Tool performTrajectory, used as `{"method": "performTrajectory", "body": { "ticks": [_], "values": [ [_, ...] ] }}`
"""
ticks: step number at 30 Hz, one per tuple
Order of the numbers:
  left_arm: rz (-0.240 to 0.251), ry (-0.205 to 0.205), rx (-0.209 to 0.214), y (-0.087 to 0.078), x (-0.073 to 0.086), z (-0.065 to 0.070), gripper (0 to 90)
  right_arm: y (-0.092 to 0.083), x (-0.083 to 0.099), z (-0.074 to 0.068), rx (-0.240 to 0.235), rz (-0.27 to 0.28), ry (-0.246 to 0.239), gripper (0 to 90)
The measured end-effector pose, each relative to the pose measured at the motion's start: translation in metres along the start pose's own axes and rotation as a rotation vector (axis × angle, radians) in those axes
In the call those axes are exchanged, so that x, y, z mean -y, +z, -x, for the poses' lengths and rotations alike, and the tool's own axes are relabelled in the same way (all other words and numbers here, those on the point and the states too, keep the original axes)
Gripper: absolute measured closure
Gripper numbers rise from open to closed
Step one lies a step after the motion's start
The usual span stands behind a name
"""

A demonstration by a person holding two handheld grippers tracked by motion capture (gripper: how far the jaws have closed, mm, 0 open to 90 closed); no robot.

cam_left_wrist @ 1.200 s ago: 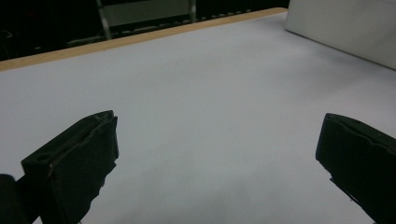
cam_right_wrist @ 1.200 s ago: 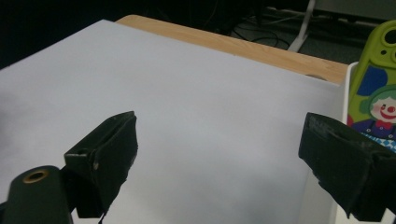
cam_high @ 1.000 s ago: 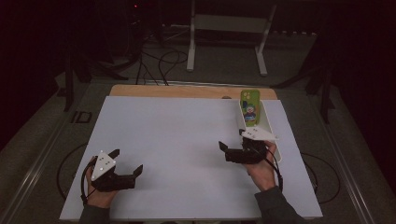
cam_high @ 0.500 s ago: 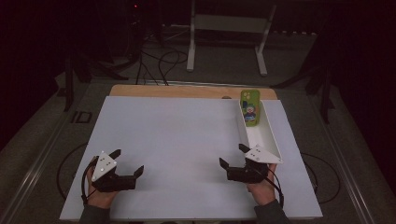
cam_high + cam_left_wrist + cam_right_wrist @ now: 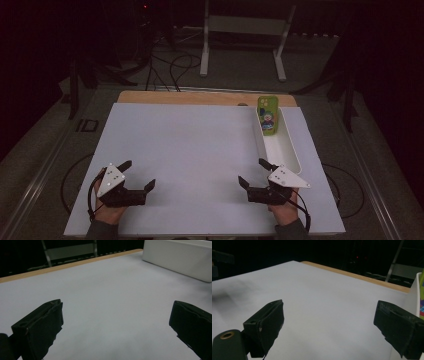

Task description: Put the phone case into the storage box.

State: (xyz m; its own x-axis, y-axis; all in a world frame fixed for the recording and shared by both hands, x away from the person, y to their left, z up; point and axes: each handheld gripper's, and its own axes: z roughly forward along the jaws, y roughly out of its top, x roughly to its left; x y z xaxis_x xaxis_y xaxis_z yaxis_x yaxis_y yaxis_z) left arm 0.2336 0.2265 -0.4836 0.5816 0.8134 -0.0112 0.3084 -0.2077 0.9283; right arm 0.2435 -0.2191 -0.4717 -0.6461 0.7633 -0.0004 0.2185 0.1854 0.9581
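A long white tray (image 5: 286,151) lies along the right side of the white table sheet (image 5: 195,145). A green card-like object with a cartoon figure (image 5: 268,115) leans at the tray's far end. My right gripper (image 5: 251,171) rests near the front edge, just in front of the tray's near end, open and holding nothing. My left gripper (image 5: 139,173) sits at the front left, also open and holding nothing. In the left gripper view the wide-apart jaws of the gripper (image 5: 115,325) frame bare sheet, with the tray (image 5: 180,257) far off. The right gripper (image 5: 332,322) shows the same wide gap.
A wooden table edge (image 5: 200,97) runs along the back of the sheet. Beyond it stand a white metal frame (image 5: 240,30) and cables on the dark floor (image 5: 170,65). The tray wall (image 5: 415,297) shows at the right edge of the right gripper view.
My right gripper has drawn back from beside the tray toward the front edge of the table. The left gripper has stayed put.
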Motion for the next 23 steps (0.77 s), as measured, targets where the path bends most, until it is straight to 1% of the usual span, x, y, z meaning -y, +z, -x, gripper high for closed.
{"method": "performTrajectory", "body": {
  "ticks": [4,8,11,15,23],
  "values": [
    [-0.005,0.007,0.004,0.0021,0.0005,0.0004,0.0,0.0000,0.0008,0.0002,0.003,0.014,0.000,8.9],
    [-0.004,0.009,0.006,0.0034,0.0004,0.0009,0.0,0.0019,0.0025,0.0006,-0.001,0.006,0.002,8.9],
    [-0.001,0.007,0.005,0.0026,0.0003,0.0007,0.0,0.0021,0.0023,0.0002,-0.008,0.010,-0.004,8.9],
    [-0.004,0.009,0.005,0.0028,0.0003,0.0014,0.0,0.0020,0.0016,-0.0002,-0.013,0.014,0.002,8.8],
    [-0.005,0.005,-0.009,0.0023,-0.0004,0.0009,0.0,0.0018,0.0004,-0.0003,-0.018,0.021,0.004,8.9]
  ]
}}
